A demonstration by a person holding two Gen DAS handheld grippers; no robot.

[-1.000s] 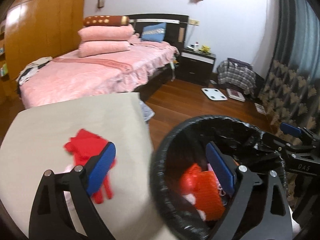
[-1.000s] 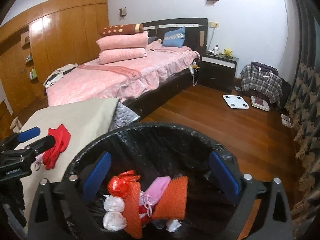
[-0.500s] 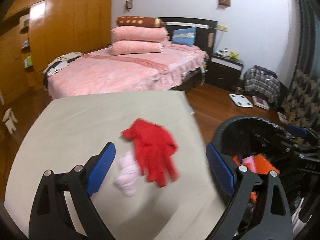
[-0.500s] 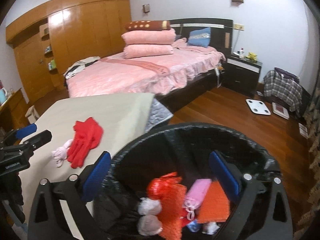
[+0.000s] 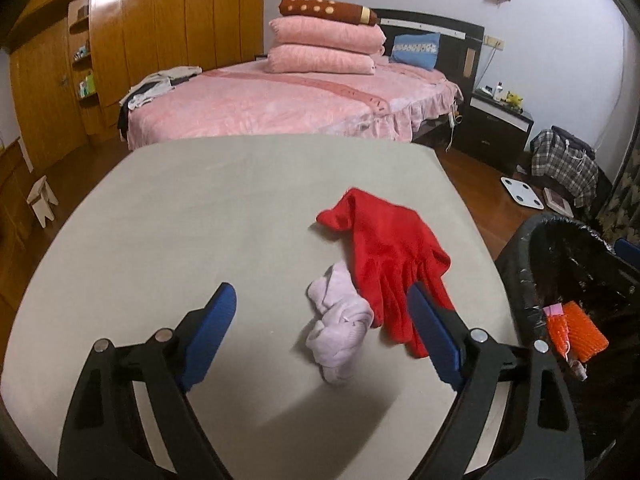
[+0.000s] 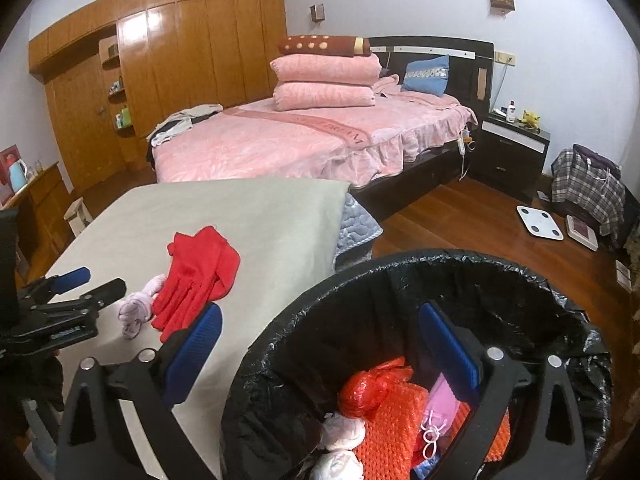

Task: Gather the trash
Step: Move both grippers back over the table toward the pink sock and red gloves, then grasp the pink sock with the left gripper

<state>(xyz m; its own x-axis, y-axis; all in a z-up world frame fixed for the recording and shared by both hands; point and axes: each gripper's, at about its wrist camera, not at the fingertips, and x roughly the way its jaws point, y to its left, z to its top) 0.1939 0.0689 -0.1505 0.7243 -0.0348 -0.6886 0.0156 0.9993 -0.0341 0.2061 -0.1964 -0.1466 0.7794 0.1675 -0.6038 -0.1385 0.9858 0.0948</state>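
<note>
Left tool lines up on the last scraps beside the bin

The table (image 5: 160, 216) carries a red glove (image 5: 390, 248) overlapping a pale sock (image 5: 340, 320), both just ahead of the left tool (image 5: 320, 312), whose jaws have just been closing yet stand apart with nothing between them; it could snag only one. The right tool (image 6: 320, 336), apart and empty, straddles the bin (image 6: 400, 264) rim.

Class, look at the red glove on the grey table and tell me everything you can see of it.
The red glove looks like soft knitted fabric, plain bright red. It lies flat and limp on the grey table, cuff crumpled toward the bed, fingers pointing toward the near edge. A pale pink crumpled cloth lies against its finger side, seemingly touching or slightly tucked under. The left gripper hangs open before it, not touching. It lies outside the black-lined bin.
</note>
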